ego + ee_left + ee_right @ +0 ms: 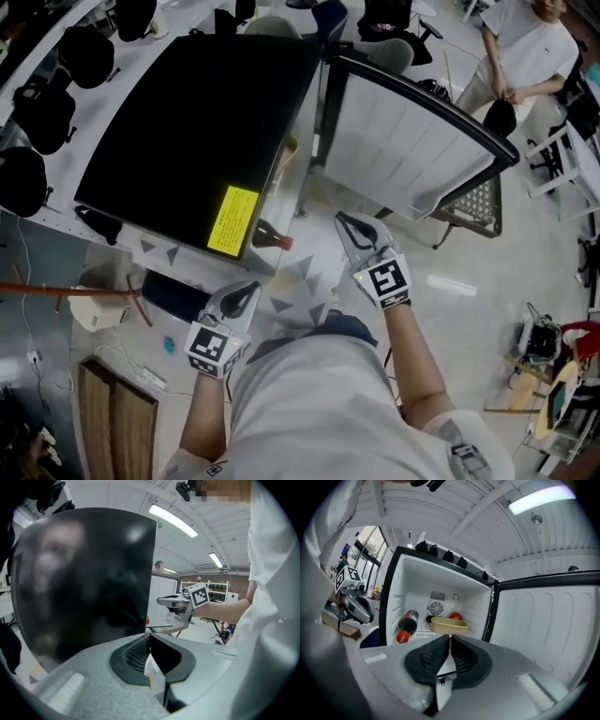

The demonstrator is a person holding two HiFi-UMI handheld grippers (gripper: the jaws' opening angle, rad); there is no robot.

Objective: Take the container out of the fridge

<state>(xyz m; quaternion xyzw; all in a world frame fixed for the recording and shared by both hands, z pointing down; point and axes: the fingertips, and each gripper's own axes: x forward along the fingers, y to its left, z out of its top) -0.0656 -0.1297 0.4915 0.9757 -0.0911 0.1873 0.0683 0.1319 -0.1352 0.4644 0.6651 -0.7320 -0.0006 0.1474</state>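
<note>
The black mini fridge [197, 131] stands with its white door [403, 141] swung wide to the right. In the right gripper view a tan container [449, 625] sits on the fridge's shelf, just beyond my right gripper [450, 641], whose jaws are shut and empty. A cola bottle [407, 623] lies to its left and a red thing [455, 616] behind it. The bottle's red cap [282, 243] pokes out in the head view. My right gripper [343, 218] is in front of the opening. My left gripper [250, 287] is lower left, beside the fridge, shut with nothing held [150, 638].
A person [525, 47] stands at the back right by desks and chairs. Black rounded items [37, 112] line the white table at the left. A metal mesh stand [478, 202] is under the door's edge. Wooden boards [112, 412] lie on the floor at left.
</note>
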